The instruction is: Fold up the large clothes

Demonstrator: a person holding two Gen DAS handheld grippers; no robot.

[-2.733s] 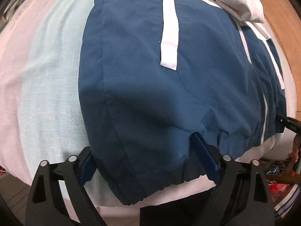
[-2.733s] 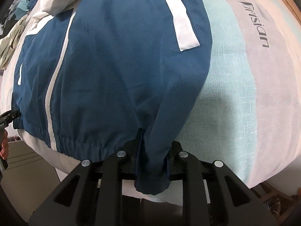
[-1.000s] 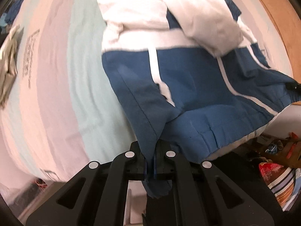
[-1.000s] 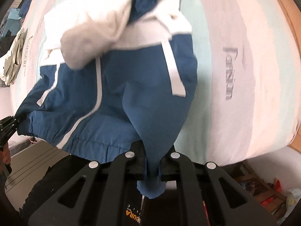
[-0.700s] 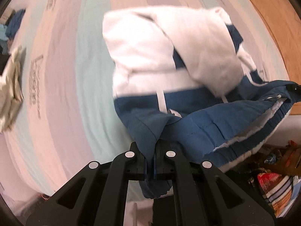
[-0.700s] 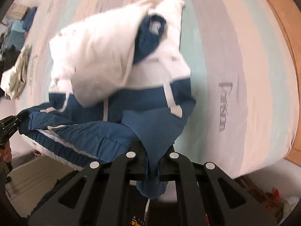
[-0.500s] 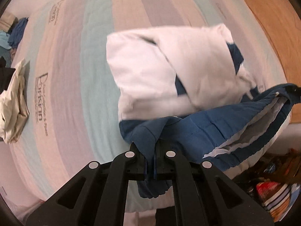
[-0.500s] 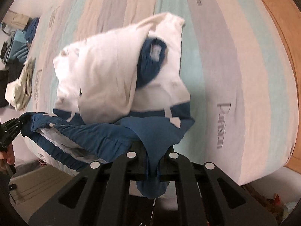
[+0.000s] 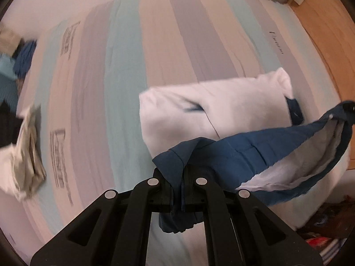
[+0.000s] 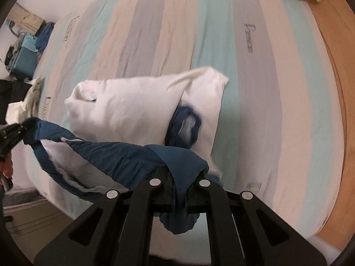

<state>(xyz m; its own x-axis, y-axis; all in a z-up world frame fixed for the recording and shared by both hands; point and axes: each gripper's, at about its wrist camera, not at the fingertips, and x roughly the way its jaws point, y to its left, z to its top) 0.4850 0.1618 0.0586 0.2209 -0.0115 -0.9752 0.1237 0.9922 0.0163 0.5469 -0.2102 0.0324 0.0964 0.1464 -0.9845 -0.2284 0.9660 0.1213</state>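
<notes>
Left black two-finger gripper (image 9: 177, 190) clamps blue-and-white jacket (image 9: 221, 119) hem | right black gripper (image 10: 179, 190) likewise | striped pastel bedsheet (image 9: 124, 84) beneath | crumpled beige cloth (image 9: 26, 155) lower left | wooden floor (image 10: 332, 66) right edge

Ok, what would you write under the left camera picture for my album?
Left gripper pinching the blue jacket hem, lifted above a striped bed.
</notes>
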